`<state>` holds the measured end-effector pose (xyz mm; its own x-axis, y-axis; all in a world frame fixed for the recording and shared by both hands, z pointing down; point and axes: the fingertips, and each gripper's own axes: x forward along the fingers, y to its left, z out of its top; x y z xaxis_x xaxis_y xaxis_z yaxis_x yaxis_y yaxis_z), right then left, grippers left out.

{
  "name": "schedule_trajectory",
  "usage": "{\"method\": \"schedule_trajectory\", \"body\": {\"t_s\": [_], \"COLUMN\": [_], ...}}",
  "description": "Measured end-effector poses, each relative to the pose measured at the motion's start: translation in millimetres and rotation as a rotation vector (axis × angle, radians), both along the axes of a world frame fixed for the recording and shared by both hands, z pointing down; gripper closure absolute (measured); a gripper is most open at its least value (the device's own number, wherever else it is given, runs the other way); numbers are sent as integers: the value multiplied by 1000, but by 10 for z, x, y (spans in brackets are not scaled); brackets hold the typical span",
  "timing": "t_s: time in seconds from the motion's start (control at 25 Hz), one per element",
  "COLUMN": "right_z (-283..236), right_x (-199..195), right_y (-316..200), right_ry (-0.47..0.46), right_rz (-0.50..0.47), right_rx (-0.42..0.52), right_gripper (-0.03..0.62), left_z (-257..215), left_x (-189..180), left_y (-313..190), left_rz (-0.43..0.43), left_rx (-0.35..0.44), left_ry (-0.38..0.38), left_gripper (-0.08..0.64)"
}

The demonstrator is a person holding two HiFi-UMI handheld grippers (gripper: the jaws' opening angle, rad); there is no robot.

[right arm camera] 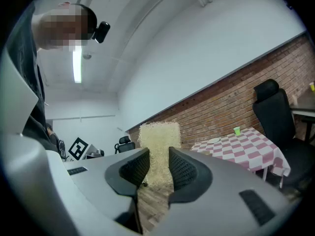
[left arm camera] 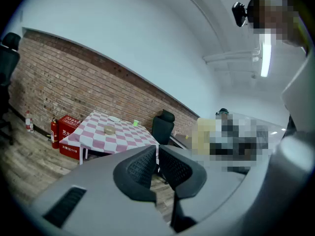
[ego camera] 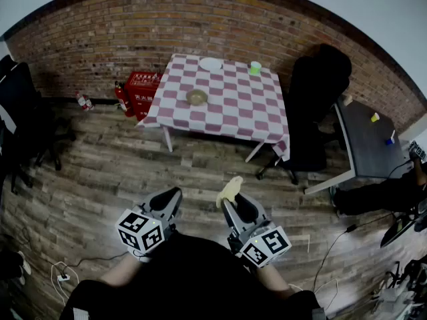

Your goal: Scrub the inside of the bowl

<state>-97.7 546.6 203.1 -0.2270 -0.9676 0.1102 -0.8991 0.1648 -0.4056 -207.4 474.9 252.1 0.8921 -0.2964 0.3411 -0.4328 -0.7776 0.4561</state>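
Observation:
A small tan bowl (ego camera: 197,97) sits on the pink-and-white checked table (ego camera: 227,115) across the room; the left gripper view shows the bowl (left arm camera: 109,130) far off too. My right gripper (ego camera: 231,203) is shut on a pale yellow fibrous scrub pad (ego camera: 230,190), which stands up between its pads (right arm camera: 158,154). My left gripper (ego camera: 172,200) is shut with nothing between its fingers (left arm camera: 156,165). Both grippers hang low in front of the person, well short of the table.
A white plate (ego camera: 211,64) and a green cup (ego camera: 255,67) stand at the table's far side. A red crate (ego camera: 142,93) and fire extinguishers (ego camera: 122,97) sit left of it, a black office chair (ego camera: 313,105) right of it, a grey desk (ego camera: 367,142) further right. Wooden floor lies between.

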Motion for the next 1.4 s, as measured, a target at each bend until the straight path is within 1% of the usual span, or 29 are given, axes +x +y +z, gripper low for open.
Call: {"method": "schedule_trajectory", "body": {"t_s": [0.12,0.2,0.24,0.4,0.56,0.72,0.84,1.04,1.4], "right_z": [-85,-110,-89,170,306,308,288,270,299], "right_x": [235,314,309,210,120,20,42,55,-165], "right_y": [-451,-602,-617,-538,-585,-669,-654,-655,-865], "right_ry": [69,102,109,96,98,116,123,122,123], "right_rz": [27,49,55,60,64,43,37,47,49], "right_rx": [94,129,127,66,31,38,47,47,33], "right_gripper": [462,462,462,462,462,462,460,460,457], "left_z": [-44,-61,-42,199,338,354,363,345,405], "left_x": [289,383,375,218,182,129,156,189,18], "left_y": [-551,-771,-811,-804,-799,-815,-812,-803,-980], "left_rz": [10,17,14,-19,9,19,12,27,47], "left_rx": [87,117,115,59,34,41,39,43,46], "left_ry": [69,105,113,107,101,95,90,91,98], "left_gripper": [531,532,531,531,532,532,532,531,531]}}
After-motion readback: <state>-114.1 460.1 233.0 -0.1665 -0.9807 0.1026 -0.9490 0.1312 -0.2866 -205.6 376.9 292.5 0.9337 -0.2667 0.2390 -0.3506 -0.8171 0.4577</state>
